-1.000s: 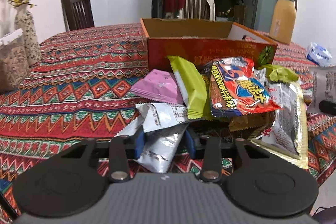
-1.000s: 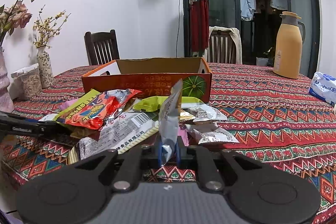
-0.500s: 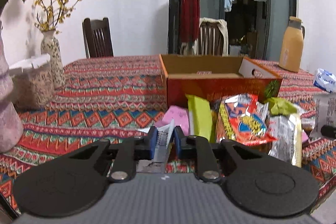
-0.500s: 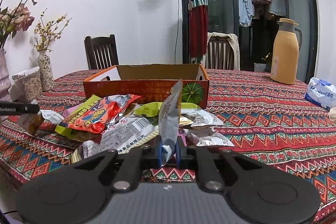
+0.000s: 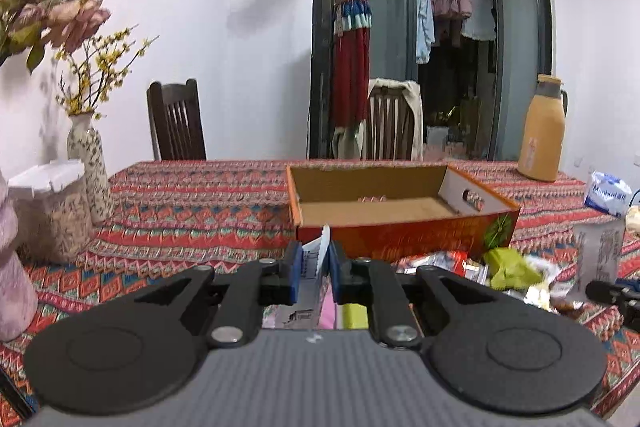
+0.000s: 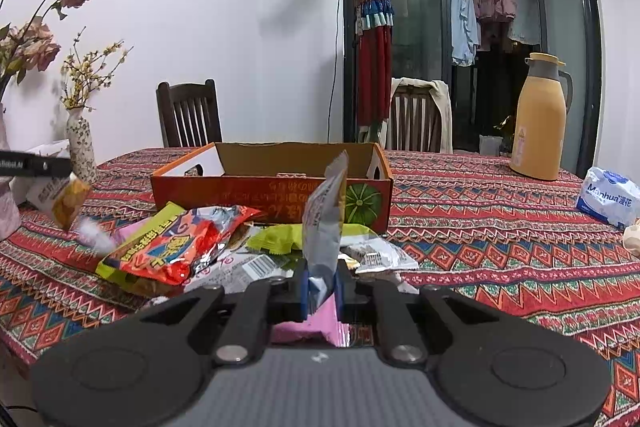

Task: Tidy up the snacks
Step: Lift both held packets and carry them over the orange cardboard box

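A white printed packet (image 5: 314, 259) is pinched on edge between the blue pads of the left gripper (image 5: 313, 265), its torn upper corner pointing up toward the near left corner of the orange cardboard box (image 5: 404, 205); its long axis cannot be told. In the right wrist view the same packet (image 6: 66, 201) is seen hanging clear above the table's left side, its lower end tan-coloured. A tall silver pouch (image 6: 326, 223) with a yellow edge is clamped at its lower end by the right gripper (image 6: 321, 285), its long axis held nearly upright, the top leaning slightly right against the box front. The box is open-topped, and only something small is seen on its floor by the far wall. Loose snacks, among them a red and yellow bag (image 6: 176, 247) and a green packet (image 6: 280, 239), are heaped on the patterned tablecloth (image 6: 500, 227) between the box and the near table edge. Bare cloth is left to the right of the heap.
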### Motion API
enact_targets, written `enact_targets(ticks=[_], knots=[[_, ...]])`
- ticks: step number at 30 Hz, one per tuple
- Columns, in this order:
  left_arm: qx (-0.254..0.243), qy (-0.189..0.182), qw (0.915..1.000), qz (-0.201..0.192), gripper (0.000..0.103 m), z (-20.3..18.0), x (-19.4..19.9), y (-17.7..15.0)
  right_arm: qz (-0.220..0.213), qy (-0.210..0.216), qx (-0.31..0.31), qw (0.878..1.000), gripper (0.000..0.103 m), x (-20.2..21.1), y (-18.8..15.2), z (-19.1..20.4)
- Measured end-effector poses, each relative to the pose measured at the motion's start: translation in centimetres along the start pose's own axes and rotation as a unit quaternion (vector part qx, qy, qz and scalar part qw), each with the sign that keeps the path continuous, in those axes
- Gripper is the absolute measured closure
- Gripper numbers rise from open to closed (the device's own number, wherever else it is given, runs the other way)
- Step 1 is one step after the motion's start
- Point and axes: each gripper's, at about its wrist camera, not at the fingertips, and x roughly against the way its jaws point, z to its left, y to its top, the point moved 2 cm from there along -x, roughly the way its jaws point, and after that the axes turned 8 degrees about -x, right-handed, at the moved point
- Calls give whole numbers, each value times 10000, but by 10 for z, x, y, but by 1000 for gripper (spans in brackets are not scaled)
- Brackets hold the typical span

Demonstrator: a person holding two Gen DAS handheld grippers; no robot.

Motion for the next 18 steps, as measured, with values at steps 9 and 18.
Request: enact_targets(ticks=[9, 18], knots=[[6, -90, 9997, -242, 88, -9, -18, 28, -171, -6, 65, 9998, 91, -17, 21, -2], [85, -166, 9991, -385, 88, -24, -62, 64, -461, 24, 143, 9988, 91, -62, 65, -2]])
